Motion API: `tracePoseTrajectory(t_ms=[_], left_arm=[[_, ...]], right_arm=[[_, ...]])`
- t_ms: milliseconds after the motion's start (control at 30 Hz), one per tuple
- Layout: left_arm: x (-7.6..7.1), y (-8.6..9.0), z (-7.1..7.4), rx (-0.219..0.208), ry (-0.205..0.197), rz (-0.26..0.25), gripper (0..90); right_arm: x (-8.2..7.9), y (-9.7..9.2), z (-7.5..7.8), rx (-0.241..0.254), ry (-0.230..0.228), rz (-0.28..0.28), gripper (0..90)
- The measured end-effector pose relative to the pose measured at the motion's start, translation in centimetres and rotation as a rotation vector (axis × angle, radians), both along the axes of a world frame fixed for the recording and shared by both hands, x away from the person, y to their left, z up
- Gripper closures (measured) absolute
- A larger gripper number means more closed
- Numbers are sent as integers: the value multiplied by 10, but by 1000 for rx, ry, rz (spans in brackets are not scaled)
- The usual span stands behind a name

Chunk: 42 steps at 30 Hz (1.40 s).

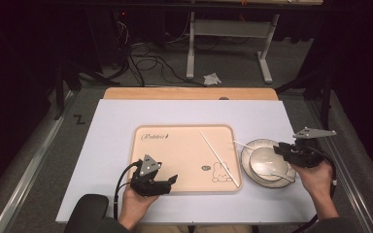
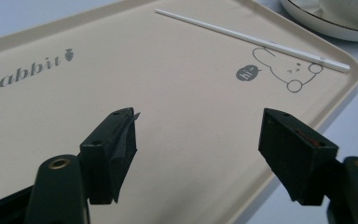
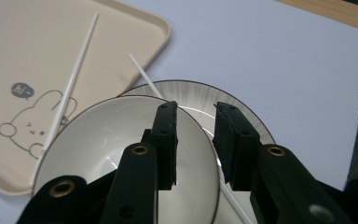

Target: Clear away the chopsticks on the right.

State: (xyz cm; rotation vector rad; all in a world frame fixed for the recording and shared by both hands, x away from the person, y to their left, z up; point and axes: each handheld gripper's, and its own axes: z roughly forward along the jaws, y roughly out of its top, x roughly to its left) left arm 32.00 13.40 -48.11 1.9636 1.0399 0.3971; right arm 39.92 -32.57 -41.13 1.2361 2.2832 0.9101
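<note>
Straddling the bowl (image 3: pixel 126 154) rim, right gripper (image 3: pixel 196 140) fingers part-open, not yet grasping.

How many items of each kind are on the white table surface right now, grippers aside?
Beige rabbit tray: 1
White chopsticks: 2, one on the tray, one across the plate under the bowl
Plate: 1
Bowl: 1
Total: 5
</note>
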Motion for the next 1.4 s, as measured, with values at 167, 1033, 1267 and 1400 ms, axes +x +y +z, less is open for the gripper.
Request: tracePoseTrajectory(t_ms=[167,1033,1267,1400], left_arm=[[-3,4,-1,1,6,20,281],[-5,11,-4,-3,23,55,283],[-5,11,-4,-3,21,50,283],[-5,10,-6,-3,27,45,283]], right_arm=[[9,-9,-5,-32,18,-15,720],[22,-38,-36,-122,164,-8,713],[23,-38,-36,-116,167,-5,704],[23,-38,-36,-115,172,0,704]])
